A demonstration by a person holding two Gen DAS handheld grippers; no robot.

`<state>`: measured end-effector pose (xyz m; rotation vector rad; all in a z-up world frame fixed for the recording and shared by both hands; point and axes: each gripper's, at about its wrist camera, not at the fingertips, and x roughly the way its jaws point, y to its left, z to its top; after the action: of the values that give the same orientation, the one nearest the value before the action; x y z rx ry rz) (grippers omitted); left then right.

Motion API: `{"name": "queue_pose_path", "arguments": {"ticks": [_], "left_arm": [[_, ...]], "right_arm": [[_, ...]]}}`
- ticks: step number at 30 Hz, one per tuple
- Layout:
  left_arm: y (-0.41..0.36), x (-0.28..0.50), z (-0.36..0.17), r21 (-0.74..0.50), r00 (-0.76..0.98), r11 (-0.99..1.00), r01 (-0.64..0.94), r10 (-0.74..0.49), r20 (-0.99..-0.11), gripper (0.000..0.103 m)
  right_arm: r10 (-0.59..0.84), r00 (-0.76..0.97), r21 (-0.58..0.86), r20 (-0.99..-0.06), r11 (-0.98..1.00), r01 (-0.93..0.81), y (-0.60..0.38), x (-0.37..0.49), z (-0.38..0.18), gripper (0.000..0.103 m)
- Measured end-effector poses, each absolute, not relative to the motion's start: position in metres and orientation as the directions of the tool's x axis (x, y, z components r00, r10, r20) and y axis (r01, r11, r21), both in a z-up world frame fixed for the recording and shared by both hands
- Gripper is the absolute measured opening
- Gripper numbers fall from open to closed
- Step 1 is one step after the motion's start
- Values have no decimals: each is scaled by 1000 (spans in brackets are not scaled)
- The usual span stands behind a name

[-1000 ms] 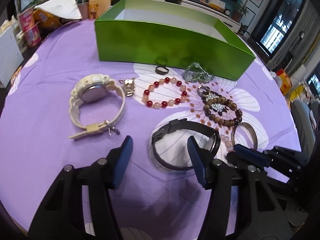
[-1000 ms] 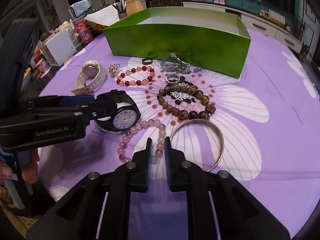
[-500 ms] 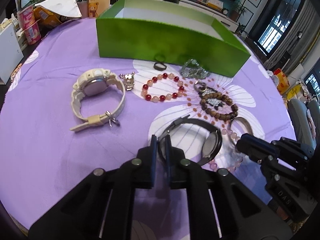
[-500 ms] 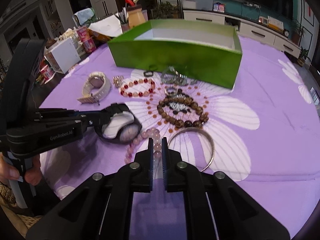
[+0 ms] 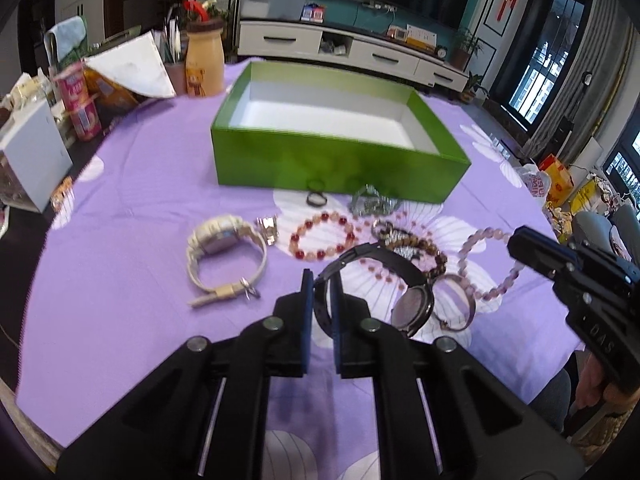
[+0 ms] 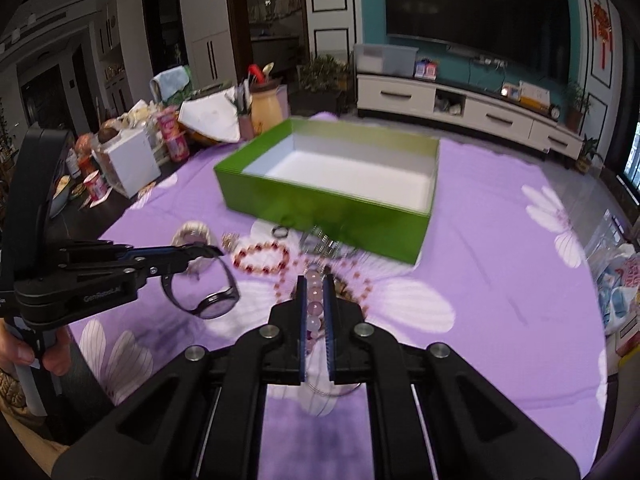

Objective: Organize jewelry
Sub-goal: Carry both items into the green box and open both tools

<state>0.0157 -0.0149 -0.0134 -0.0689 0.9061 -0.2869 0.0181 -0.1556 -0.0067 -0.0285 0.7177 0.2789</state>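
Note:
My left gripper (image 5: 320,280) is shut on the strap of a black watch (image 5: 412,300) and holds it above the purple cloth; it also shows in the right wrist view (image 6: 212,300). My right gripper (image 6: 314,284) is shut on a pale pink bead bracelet (image 6: 314,308), which hangs from it in the left wrist view (image 5: 480,248). The open green box (image 5: 340,160) stands beyond, its white inside bare. A white watch (image 5: 224,252), a red bead bracelet (image 5: 322,236), a brown bead bracelet (image 5: 424,246), a silver bangle (image 5: 460,304) and a small ring (image 5: 316,198) lie on the cloth.
A silver chain heap (image 5: 372,202) and a small charm (image 5: 268,226) lie in front of the box. A white box (image 5: 32,160), pink cups (image 5: 80,104) and a yellow bottle (image 5: 204,64) crowd the far left table edge. The round table (image 5: 120,320) drops off near me.
My left gripper closed on the black watch strap and lifted it. My right gripper lifted the pink bead bracelet off the cloth. Both views rose and now see into the box.

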Motion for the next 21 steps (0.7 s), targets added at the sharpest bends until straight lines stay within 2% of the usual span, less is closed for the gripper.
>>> {"name": "queue_pose_path", "arguments": {"ticks": [15,21], "left_arm": [[-1,67,28,-165,668,972,170,-237,-705,8],[-9,111,37,-139,687,977,162,-213,-695,8]], "right_arm": [[193,818,-4,-542,973,-232,-167,67,41,7],[186,826,-9,-533,974,-225,-170,105,46,7]]}}
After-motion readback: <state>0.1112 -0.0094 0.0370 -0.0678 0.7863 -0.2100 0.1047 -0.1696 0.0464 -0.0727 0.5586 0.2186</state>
